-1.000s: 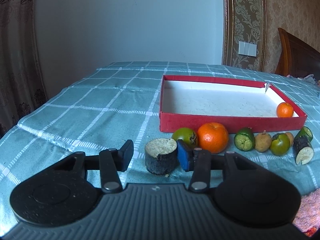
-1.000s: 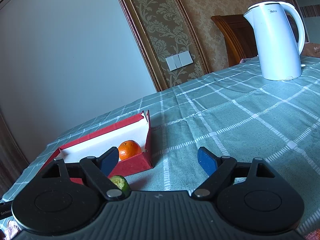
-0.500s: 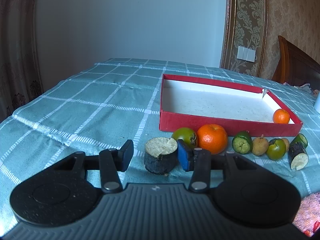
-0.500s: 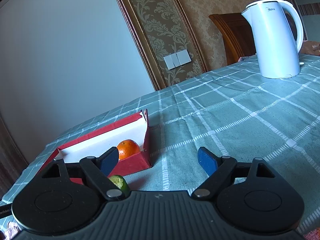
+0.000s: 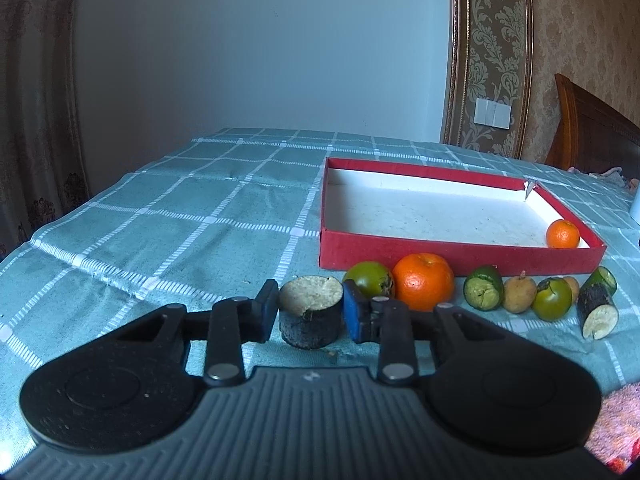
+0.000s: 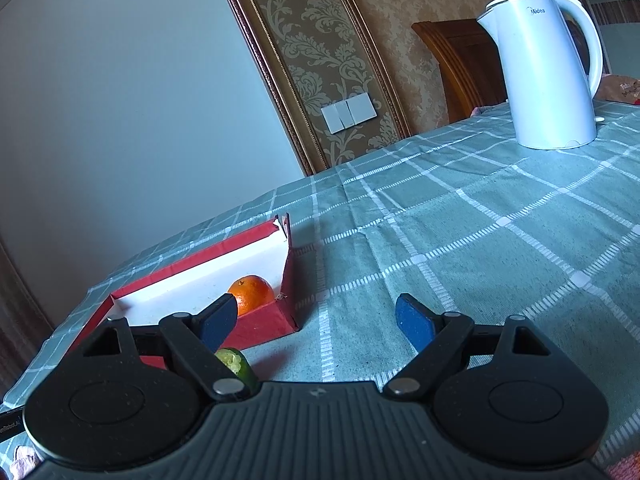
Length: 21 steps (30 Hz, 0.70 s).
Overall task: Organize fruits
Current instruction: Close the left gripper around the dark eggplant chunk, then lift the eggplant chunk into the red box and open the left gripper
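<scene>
The left gripper [image 5: 310,312] is clamped on the dark cut stub [image 5: 311,312], which stands on the tablecloth [image 5: 160,216] just before the red box [image 5: 440,254]; it looks stiff, light and crumbly at its pale top, so the flat sides are the place to hold. The right gripper [image 6: 316,326] hangs open over bare cloth, holding nothing. Counted: 1 box, 2 oranges, 1 inside, 4 cut dark-skinned pieces, 2 green fruits and 2 small brown ones.
</scene>
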Motion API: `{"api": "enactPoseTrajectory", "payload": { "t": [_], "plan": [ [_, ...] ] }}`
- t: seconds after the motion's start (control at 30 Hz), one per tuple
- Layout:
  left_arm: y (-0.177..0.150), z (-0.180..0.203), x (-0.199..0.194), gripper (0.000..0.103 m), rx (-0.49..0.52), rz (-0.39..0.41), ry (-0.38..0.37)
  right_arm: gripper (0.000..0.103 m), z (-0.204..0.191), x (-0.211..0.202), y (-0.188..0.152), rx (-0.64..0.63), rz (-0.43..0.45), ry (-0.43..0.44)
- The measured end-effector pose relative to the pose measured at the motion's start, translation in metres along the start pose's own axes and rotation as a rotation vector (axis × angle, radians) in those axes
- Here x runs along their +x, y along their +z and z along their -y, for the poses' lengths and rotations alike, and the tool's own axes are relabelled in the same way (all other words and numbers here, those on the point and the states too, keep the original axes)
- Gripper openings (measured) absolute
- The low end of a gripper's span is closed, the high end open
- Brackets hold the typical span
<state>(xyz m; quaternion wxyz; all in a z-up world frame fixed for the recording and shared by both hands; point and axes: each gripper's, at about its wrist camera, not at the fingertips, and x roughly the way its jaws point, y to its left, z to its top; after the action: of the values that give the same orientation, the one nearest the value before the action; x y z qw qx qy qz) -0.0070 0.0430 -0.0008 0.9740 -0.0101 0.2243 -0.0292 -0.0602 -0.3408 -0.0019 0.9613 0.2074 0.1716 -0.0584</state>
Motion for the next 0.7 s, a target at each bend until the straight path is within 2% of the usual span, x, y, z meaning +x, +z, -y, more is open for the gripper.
{"api": "enactPoseTrajectory", "payload": {
  "t": [0.23,0.4,0.5,0.7],
  "plan": [
    [0.006,0.005,-0.009,0.031,0.035,0.039,0.020,0.087,0.000,0.000,0.000,0.007,-0.002,-0.009],
    [0.037,0.005,-0.017,0.031,0.018,0.108,-0.004,0.087,0.001,0.000,0.000,0.009,-0.007,-0.009],
    [0.056,0.010,-0.007,0.031,0.029,0.131,-0.012,0.087,0.001,0.000,0.000,0.010,-0.007,-0.006],
    [0.073,0.026,0.035,0.031,0.028,0.066,-0.042,0.087,0.002,-0.001,0.000,0.009,-0.004,0.004]
  ]
}}
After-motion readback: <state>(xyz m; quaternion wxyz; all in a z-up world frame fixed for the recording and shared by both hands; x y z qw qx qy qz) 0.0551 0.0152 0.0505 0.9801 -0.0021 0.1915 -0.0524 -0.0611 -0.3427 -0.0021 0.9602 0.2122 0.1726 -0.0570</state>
